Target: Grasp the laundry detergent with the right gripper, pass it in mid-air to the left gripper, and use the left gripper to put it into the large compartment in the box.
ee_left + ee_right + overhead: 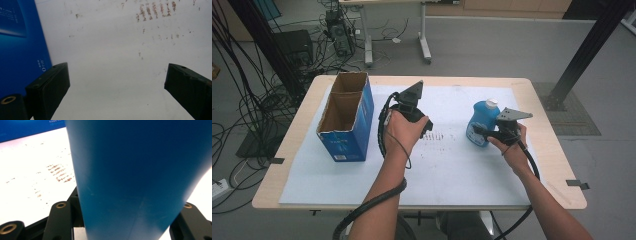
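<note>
blue plastic filled my right camera: the smooth, glossy blue detergent bottle [135, 177] with its white cap stood upright on the white mat [447, 165] at the right of the pale wooden desk [557, 175], and my right hand-held gripper [479, 131] was clamped across its body, a black jaw pressed to either side. i judged the step to be the grasp itself, done but not yet lifted. my left hand-held gripper [117, 80] hovered over the mat with its jaws spread wide and nothing between them, just beside the open blue cardboard box [347, 117]. the next move, as i saw it, called for a straight lift and a carry across to that box, keeping the slick, curved bottle from twisting in the hard, flat pads. faint brown scuffs [155, 10] marked the mat between the two.
</note>
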{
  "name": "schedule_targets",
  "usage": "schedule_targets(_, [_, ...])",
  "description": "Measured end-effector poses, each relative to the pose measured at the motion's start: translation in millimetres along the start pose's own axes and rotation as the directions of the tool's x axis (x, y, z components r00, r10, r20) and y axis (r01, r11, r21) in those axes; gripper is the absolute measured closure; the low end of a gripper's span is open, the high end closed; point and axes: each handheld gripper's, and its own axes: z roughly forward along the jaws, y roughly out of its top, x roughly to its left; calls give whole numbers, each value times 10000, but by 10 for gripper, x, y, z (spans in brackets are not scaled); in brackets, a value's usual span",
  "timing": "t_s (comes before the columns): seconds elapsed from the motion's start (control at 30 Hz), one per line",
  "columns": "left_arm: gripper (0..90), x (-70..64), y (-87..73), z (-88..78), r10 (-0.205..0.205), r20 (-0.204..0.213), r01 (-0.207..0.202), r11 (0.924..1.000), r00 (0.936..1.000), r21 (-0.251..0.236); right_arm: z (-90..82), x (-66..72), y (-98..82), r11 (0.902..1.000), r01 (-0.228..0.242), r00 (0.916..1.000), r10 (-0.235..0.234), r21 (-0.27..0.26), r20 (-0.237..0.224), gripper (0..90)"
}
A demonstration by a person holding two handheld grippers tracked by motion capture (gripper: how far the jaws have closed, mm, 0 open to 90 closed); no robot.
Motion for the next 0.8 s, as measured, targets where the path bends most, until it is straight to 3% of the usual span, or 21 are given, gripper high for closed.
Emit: schedule_targets(0.8, [64,-25,-12,-7,243,-64,-243,9997,9997,58,-4,12,10,10000,-17,10000,17,75,71,441])
